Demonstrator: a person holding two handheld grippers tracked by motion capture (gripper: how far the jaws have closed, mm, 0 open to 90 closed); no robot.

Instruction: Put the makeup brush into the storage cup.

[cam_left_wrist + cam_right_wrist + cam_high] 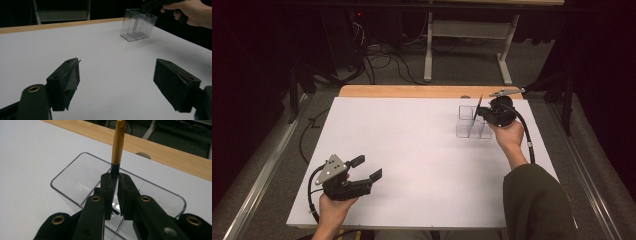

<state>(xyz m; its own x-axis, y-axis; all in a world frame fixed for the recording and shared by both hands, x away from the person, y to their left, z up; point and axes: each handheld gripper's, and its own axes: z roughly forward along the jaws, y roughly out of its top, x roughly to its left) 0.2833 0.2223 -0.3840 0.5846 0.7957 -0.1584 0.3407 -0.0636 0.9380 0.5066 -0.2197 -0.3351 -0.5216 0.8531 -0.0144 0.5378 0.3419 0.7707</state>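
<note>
At the table's far right, my right gripper (486, 114) is shut on a thin pencil-like stick (117, 142) with an orange-brown shaft and a black lower section. Its pads clamp the black part, and the stick stands nearly upright. The stick's lower end reaches down into a clear plastic holder (65, 175) with several compartments, which stands on the white table top (412, 150). The left gripper view shows that holder (147, 18) farther off, with the thin stick (135, 25) inside one compartment. Near the front left edge, my left gripper (367, 168) is held open and level with nothing between its fingers (67, 75).
A wooden strip (412, 91) runs along the table's far edge, just behind the holder. Beyond it are a dark floor with cables and a metal table frame (428, 50). The person's right sleeve (532, 200) lies over the front right of the table.
</note>
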